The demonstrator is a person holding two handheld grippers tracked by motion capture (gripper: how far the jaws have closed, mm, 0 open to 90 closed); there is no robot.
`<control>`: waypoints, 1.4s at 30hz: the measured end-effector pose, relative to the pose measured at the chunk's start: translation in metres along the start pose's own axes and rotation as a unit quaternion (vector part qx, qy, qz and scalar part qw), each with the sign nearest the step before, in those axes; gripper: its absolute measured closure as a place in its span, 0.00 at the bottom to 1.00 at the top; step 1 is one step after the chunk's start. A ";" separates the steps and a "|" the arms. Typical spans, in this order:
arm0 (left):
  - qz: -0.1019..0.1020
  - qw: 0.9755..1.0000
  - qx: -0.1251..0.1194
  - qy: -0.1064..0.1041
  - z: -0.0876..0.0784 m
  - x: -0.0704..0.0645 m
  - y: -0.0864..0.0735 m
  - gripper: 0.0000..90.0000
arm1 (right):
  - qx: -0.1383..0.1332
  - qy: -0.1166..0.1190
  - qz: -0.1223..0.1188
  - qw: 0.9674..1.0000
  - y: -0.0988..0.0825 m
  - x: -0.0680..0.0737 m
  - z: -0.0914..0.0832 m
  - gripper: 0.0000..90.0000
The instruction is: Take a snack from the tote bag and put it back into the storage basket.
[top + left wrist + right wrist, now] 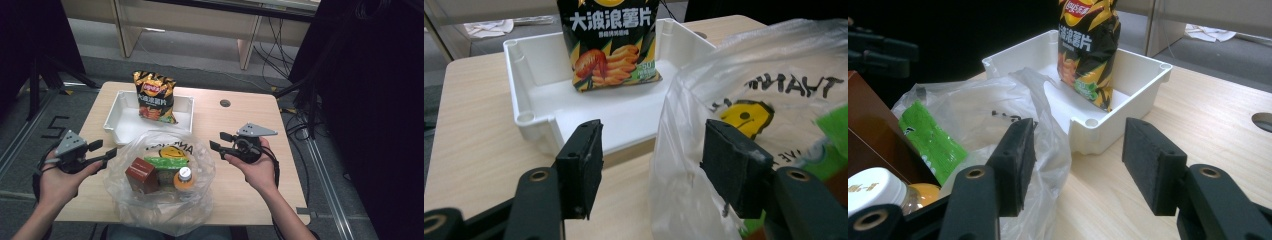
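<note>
A: Plastic bag [160,185], condition and location?

B: Clear, thin and crinkled film with an open mouth. It sits on the near half of the wooden table [250,125], between the two grippers and just in front of the white bin [116,112]. Black lettering and a yellow smiley face [172,152] are printed on its far wall; in the left gripper view the lettering reads mirrored through the film.

A: Contents?

B: Brown carton [142,175] at left, green packet [165,163] across the middle, bottle [184,178] with an orange body and a white cap at right. All three stand inside the film.

A: Left gripper [105,150]?

B: Held by the left hand [60,180] at the bag's left edge. Jaws stand apart. In the left gripper view, bag film lies in front of the right-hand pad and in part of the gap; whether that pad touches the film cannot be determined. No clamping is visible.

A: Right gripper [218,141]?

B: Held by the right hand [255,170] to the right of the bag, jaws pointing toward it. Jaws stand apart with nothing between the pads; the bag's rim lies just behind the left-hand pad in the right gripper view.

A: Bin contents?

B: One chip bag [155,97], black and yellow, upright against the far wall.
</note>
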State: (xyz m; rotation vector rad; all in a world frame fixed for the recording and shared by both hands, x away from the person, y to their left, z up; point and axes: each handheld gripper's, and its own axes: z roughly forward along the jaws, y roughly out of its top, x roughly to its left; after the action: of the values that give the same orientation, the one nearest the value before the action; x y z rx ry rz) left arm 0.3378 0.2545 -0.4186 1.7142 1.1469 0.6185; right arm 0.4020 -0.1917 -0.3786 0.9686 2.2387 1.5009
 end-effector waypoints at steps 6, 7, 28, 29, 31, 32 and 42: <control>-0.008 1.000 -0.002 0.008 -0.009 -0.002 -0.013 0.46 | -0.002 -0.003 -0.004 1.000 0.000 0.003 -0.001 0.53; -0.008 1.000 -0.003 0.011 -0.009 -0.001 -0.013 0.46 | -0.007 -0.001 -0.011 1.000 0.001 0.002 0.000 0.53; 0.002 1.000 0.006 0.001 -0.001 -0.007 -0.020 0.48 | 0.001 0.048 -0.020 0.999 0.009 0.008 -0.001 0.69; 0.002 1.000 0.005 -0.001 0.000 -0.008 -0.020 0.48 | 0.003 0.049 -0.011 0.999 0.009 0.011 -0.001 0.71; 0.003 1.000 0.004 -0.003 -0.001 -0.008 -0.020 0.48 | -0.001 0.045 -0.009 0.999 0.009 0.013 0.000 0.73; 0.003 1.000 0.003 -0.004 -0.001 -0.009 -0.020 0.48 | -0.002 0.049 -0.021 0.999 0.010 0.012 0.001 0.74; 0.008 1.000 0.000 -0.011 -0.002 -0.011 -0.019 0.49 | 0.004 0.075 -0.042 0.996 0.022 0.028 0.004 0.77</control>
State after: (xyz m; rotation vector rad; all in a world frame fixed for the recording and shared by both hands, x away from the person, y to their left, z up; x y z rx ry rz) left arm 0.3238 0.2479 -0.4338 1.7280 1.1196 0.6079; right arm 0.3913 -0.1650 -0.3566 0.7761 2.3579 1.5751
